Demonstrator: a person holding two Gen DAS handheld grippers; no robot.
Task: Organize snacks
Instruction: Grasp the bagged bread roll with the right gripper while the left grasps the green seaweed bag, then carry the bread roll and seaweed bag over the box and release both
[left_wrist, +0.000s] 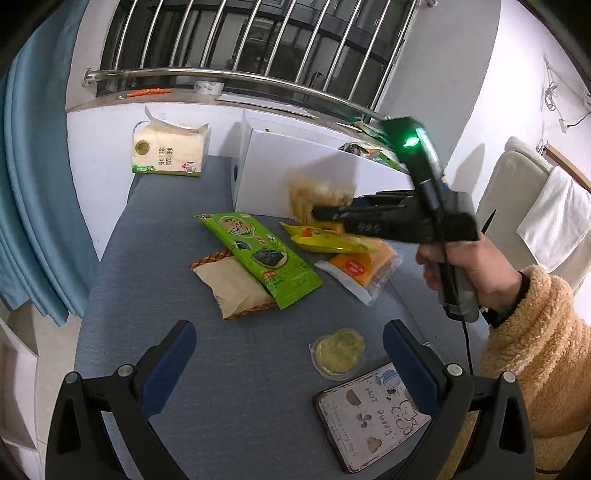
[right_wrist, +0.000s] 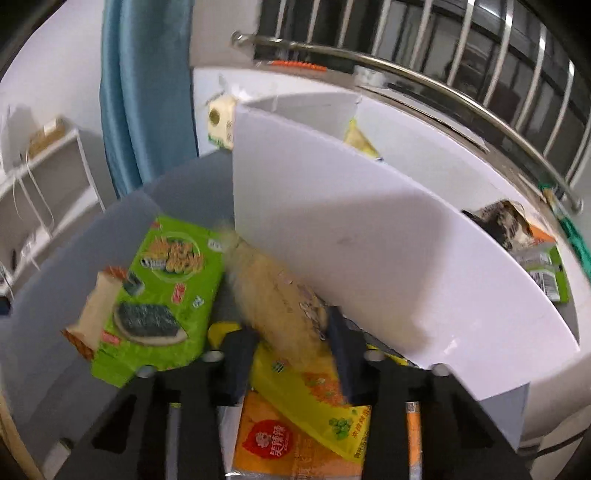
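Snack in hand first: the tan packet (right_wrist: 277, 295) sits pinched between the pads of your right gripper (right_wrist: 291, 354), lifted off the pile and just in front of the white box (right_wrist: 369, 240). No earlier view is here to compare, so judge the hold by what shows: the pads press on the packet's lower end only, and it looks soft. Raise it clear of the box's near wall before you travel across, then let go low inside, beside the packets already lying there. Under it lie the yellow packet (right_wrist: 314, 398) and the orange packet (right_wrist: 269, 439); the green seaweed packet (left_wrist: 262, 254) overlaps a beige packet (left_wrist: 232, 288) on the grey table (left_wrist: 166, 229). A round wrapped snack (left_wrist: 338, 352) waits near your left gripper (left_wrist: 288, 354), whose jaws stand spread and empty beside a phone (left_wrist: 369, 417). It looks your likeliest left-hand pick.
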